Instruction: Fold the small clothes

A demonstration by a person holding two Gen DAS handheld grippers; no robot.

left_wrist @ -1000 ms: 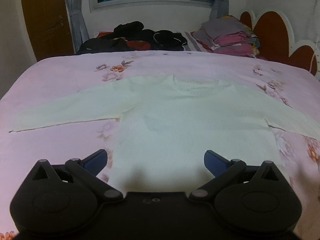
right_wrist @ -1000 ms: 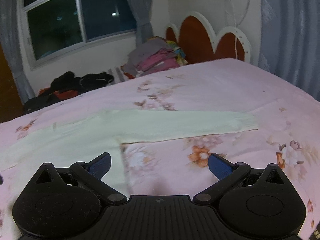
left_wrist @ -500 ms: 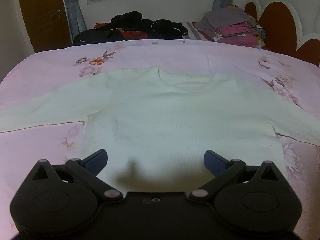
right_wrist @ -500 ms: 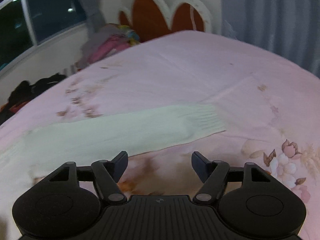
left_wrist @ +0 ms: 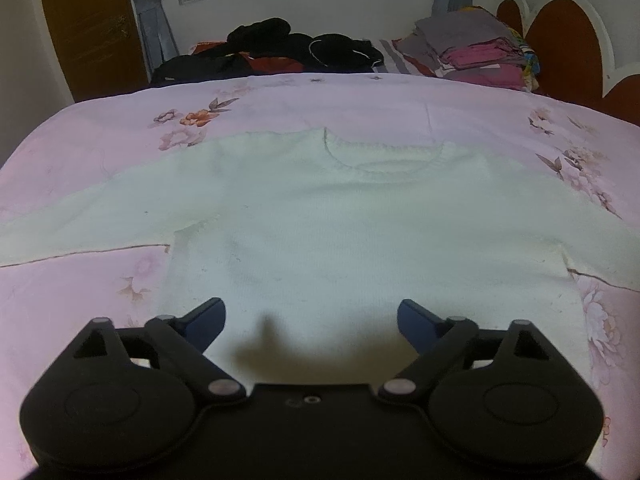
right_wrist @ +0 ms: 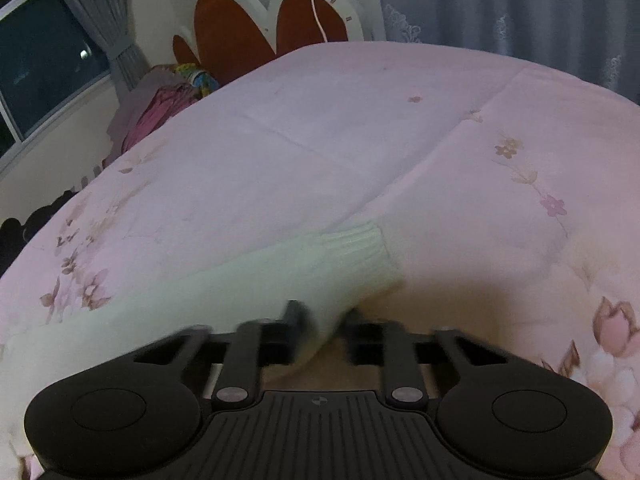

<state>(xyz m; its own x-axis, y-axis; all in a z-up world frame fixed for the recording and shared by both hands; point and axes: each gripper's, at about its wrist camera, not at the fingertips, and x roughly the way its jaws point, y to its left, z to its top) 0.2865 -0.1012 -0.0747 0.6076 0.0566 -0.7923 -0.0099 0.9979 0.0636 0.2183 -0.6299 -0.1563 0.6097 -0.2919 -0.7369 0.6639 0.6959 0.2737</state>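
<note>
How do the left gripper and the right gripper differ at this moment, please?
The left gripper is open, and its jaws have just been closing slightly with nothing pinched between them; the right gripper has just been closing and its fingers now pinch the sweater's sleeve. The left hangs over the sweater's lower body; the right is near the ribbed cuff. Both are black.

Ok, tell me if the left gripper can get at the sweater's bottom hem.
Probably yes. The left gripper hangs open over the sweater near its lower edge, nothing between; the hem itself is hidden behind the gripper body.
</note>
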